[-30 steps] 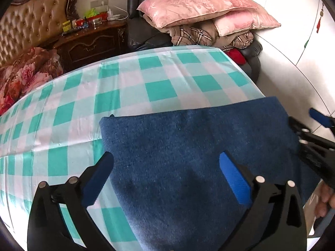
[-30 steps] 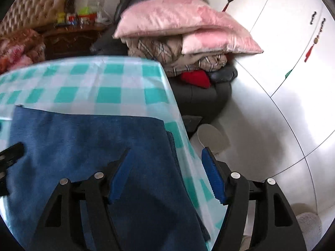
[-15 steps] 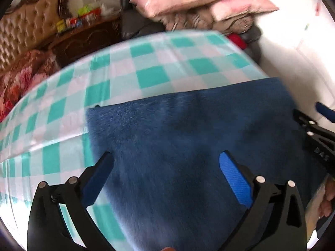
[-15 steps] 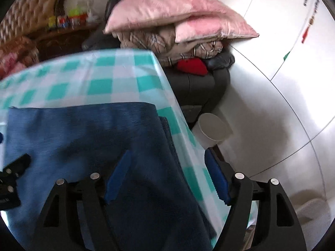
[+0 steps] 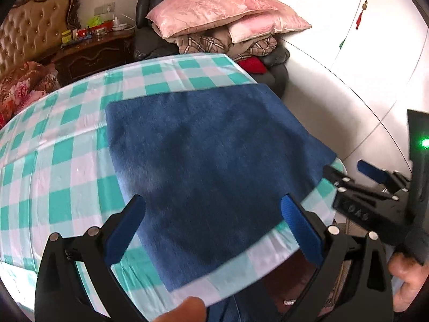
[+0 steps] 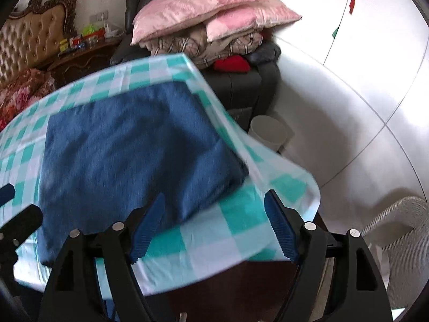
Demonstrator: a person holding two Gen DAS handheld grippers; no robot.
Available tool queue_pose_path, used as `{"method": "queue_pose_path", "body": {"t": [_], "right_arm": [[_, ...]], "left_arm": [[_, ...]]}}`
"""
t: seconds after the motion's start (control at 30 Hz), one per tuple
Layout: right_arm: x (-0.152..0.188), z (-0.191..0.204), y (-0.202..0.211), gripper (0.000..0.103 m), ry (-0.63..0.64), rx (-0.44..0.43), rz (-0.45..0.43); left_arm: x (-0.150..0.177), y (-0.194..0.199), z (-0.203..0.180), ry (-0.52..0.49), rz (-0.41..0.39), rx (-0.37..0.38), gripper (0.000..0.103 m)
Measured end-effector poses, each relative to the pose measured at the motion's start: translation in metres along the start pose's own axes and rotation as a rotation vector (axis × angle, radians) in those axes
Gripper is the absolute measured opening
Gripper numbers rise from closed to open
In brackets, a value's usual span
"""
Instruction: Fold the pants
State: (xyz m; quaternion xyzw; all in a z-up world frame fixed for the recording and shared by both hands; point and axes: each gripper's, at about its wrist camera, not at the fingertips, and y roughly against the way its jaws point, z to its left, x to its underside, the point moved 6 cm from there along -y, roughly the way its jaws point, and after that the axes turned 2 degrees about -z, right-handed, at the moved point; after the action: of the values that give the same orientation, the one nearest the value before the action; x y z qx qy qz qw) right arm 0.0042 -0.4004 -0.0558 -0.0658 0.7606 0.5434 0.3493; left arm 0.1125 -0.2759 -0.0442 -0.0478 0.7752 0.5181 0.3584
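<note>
I hang over a table covered by a checked cloth [image 5: 67, 177] of teal and white squares, its near hem drooping loose off the edge in my right wrist view. On it lie the pants [image 5: 209, 166], 1 dark blue folded slab lying flat, its right edge close to the cloth's right side and its near end reaching the table's front edge. In my right view a second layer shows as a thin step along the fold's far right side.

Behind the table stands a dark armchair [image 6: 241, 86] piled with bedding: 2 pink pillows [image 5: 214, 10] on top, 1 plaid blanket [image 5: 211, 44] under them, 1 red item [image 6: 232, 63] beneath that. To the left sits 1 carved wooden nightstand [image 5: 91, 53] cluttered with small things too small to count, then 1 tufted headboard [image 5: 32, 35] and a floral bedspread [image 5: 18, 91]. White wardrobe doors [image 5: 375, 40] fill the right side, with 2 red tassels hanging there. On the floor are 1 white bin [image 6: 268, 131] and 1 white fan guard [image 6: 396, 241].

My left gripper [image 5: 211, 230] stands wide, nothing between its 2 blue pads, poised above the pants' near end. My right gripper [image 6: 214, 228] is opening, its jaws wide and empty over the cloth's front corner, the pants just to the left pad's side.
</note>
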Motion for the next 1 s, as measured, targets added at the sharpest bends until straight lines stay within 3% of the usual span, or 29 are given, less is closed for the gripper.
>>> {"method": "queue_pose_path", "body": {"t": [0.23, 1.0], "right_arm": [[0.014, -0.002, 0.008, 0.073, 0.009, 0.016, 0.012], [0.003, -0.003, 0.017, 0.074, -0.002, -0.012, 0.001]], "left_arm": [[0.01, 0.009, -0.001, -0.006, 0.002, -0.029, 0.101], [-0.003, 0.006, 0.001, -0.004, 0.01, -0.022, 0.101]]}}
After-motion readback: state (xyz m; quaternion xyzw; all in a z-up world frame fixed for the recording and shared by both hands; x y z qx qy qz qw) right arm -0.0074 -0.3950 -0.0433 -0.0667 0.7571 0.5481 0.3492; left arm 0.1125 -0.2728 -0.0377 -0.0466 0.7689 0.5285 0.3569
